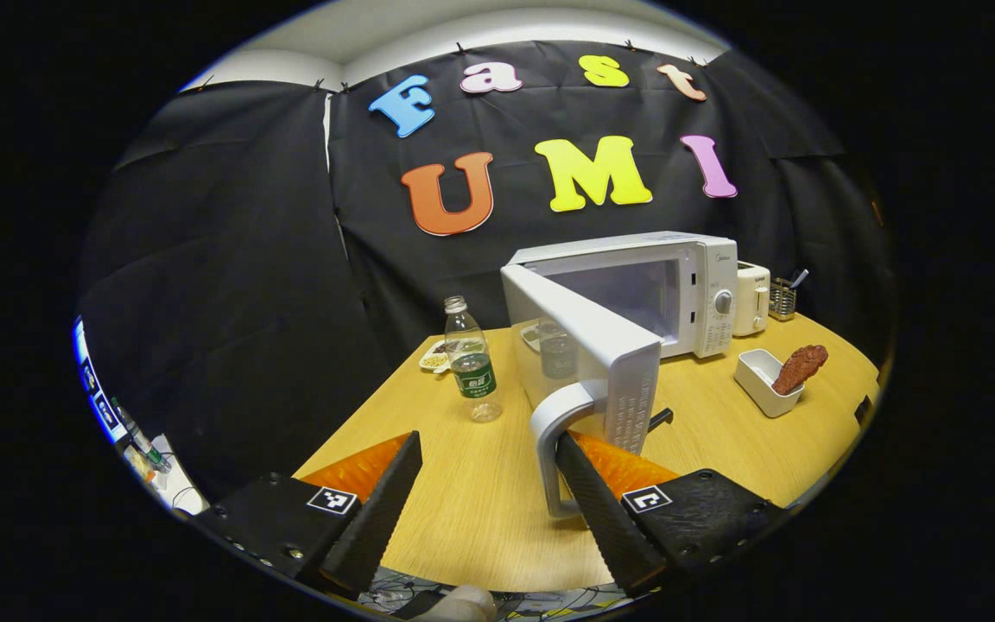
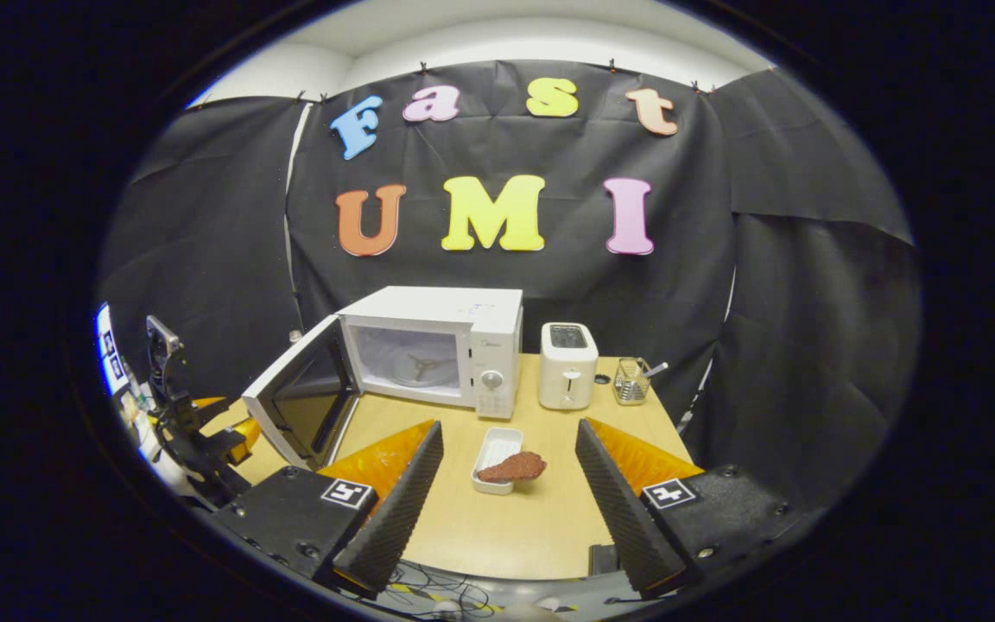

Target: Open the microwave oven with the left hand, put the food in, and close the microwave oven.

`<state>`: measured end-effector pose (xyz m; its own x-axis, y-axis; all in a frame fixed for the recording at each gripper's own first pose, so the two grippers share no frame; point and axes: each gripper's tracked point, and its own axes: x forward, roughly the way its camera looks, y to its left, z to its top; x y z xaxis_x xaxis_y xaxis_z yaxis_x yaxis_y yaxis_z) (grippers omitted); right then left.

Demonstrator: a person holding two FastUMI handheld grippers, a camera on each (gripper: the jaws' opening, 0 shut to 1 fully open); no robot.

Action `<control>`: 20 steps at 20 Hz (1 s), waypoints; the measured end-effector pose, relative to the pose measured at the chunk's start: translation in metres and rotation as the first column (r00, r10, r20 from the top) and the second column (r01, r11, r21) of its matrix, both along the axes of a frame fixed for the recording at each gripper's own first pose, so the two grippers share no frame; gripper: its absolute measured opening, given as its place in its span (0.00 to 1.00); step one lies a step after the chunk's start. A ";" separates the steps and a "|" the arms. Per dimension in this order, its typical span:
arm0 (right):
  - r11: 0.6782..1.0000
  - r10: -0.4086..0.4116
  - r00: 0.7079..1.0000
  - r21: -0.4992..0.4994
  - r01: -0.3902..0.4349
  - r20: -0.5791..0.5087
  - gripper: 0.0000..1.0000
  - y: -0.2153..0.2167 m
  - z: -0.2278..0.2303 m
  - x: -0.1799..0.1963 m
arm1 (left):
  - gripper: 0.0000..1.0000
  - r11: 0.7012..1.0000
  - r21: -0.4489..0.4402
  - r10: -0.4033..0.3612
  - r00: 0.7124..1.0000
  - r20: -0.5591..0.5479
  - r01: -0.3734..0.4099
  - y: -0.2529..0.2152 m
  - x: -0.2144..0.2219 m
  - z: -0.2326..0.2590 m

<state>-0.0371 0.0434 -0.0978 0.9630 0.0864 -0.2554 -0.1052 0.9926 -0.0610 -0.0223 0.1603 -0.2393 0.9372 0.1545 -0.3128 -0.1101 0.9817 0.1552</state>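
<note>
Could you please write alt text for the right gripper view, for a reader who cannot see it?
The right hand-held gripper is open above a wooden table, aimed at a white tray holding a brown piece of food. Behind it a white microwave stands with its door swung open to the left, beside a white toaster.

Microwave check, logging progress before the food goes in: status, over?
Both claws open. Microwave door swung open. Food on its tray, path clear.
</note>
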 end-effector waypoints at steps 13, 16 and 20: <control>0.959 0.091 0.973 0.283 -0.029 -0.211 0.99 -0.021 -0.115 0.053 | 0.96 0.995 0.009 0.096 0.995 0.018 -0.097 0.036 -0.049 0.034; 0.919 0.106 0.949 0.394 0.021 -0.298 1.00 -0.035 -0.155 0.086 | 0.95 0.996 -0.046 0.071 0.997 0.014 -0.071 0.000 -0.056 0.048; 0.862 0.200 0.901 0.507 0.026 -0.385 0.98 -0.037 -0.194 0.123 | 0.95 0.996 -0.073 0.056 0.998 0.018 -0.055 -0.043 -0.052 0.071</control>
